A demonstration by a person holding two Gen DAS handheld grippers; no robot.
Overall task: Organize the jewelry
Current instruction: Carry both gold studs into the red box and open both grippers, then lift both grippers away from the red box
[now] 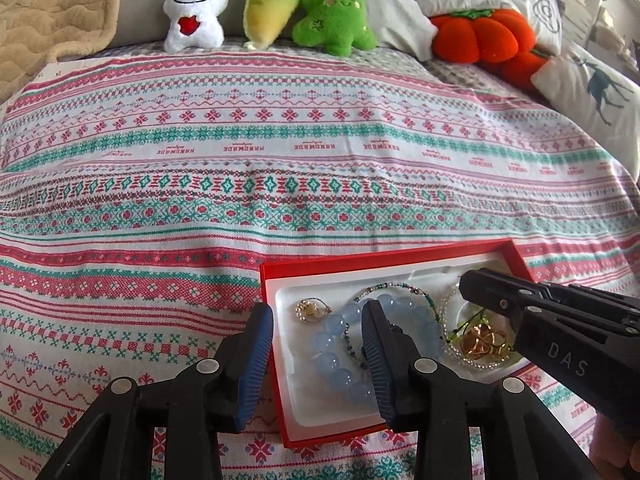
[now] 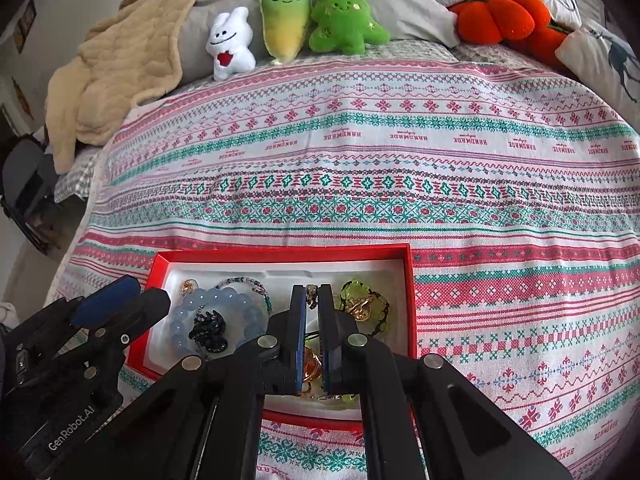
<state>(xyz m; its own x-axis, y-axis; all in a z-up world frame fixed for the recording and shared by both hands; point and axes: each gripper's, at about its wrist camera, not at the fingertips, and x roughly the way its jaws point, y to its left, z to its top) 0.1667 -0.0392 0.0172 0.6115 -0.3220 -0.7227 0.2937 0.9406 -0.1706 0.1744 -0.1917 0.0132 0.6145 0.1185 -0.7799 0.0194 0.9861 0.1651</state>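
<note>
With the left gripper [image 1: 318, 344] wide open and empty, the right gripper [image 2: 312, 300] pinches a small, light, slippery charm [image 2: 311, 295]; grip its rigid body, not the cord.

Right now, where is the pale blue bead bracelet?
The blue bead bracelet lies in the left half of the red box, ringing a black charm, with the open left gripper over it.

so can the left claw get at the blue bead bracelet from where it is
Probably yes: the left claw is open right above the blue bead bracelet, which lies exposed in the red box. The right claw works further right, among the gold pieces.
</note>
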